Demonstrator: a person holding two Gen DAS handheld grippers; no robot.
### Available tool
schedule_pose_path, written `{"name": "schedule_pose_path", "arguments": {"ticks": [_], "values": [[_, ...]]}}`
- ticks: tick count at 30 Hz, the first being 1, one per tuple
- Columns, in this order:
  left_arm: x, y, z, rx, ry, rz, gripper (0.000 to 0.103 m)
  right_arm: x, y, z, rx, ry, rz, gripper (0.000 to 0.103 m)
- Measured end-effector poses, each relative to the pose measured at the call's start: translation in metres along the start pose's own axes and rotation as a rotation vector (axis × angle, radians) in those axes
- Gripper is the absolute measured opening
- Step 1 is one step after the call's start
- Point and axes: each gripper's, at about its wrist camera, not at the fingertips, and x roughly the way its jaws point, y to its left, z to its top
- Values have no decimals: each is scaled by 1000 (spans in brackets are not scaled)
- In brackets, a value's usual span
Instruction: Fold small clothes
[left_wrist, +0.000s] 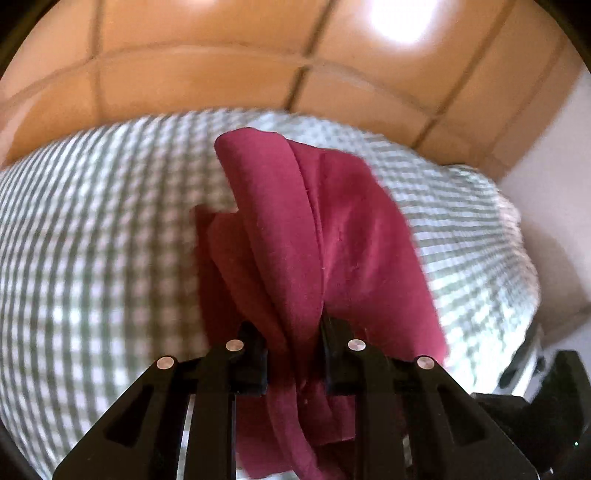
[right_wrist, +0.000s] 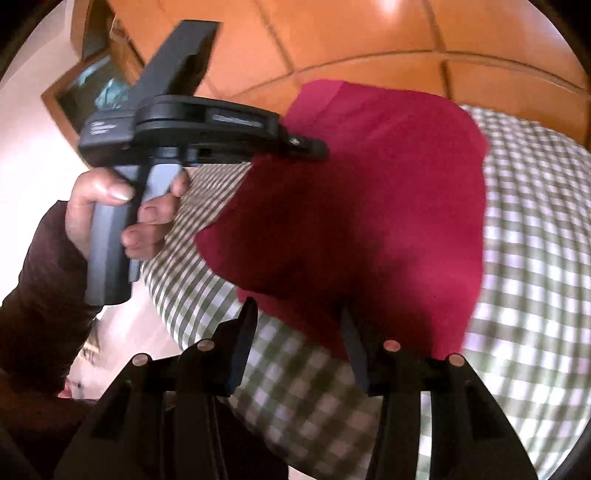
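A small crimson garment (left_wrist: 314, 236) hangs bunched in folds over a green-and-white checked cloth (left_wrist: 92, 240). My left gripper (left_wrist: 293, 332) is shut on its gathered edge and lifts it. In the right wrist view the garment (right_wrist: 369, 192) spreads broad, raised at its left corner by the left gripper (right_wrist: 314, 149), which a hand holds. My right gripper (right_wrist: 299, 325) is open, its fingers apart just in front of the garment's near edge; nothing is between them.
The checked cloth (right_wrist: 535, 258) covers the surface. Beyond it lies an orange tiled floor (left_wrist: 221, 66). A dark framed opening (right_wrist: 88, 88) stands at the far left. A white wall (left_wrist: 554, 206) is at the right.
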Motion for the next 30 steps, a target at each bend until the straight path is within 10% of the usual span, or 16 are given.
{"name": "schedule_pose_path", "arguments": {"ticks": [9,14,24,30], "values": [[24,30,-21,-103,11,72,29,30,22,-6,-78,122,55,46],[-8,30,-26,-173,-91,103,34,-29,6,10,-32,4,117,47],[-29,-10,-64,-4,-165,3,34,-2,-68,74,113,-65,-136,45],[4,13,-82,26,-115,172,34,50,-81,83,89,10,-213,44]]}}
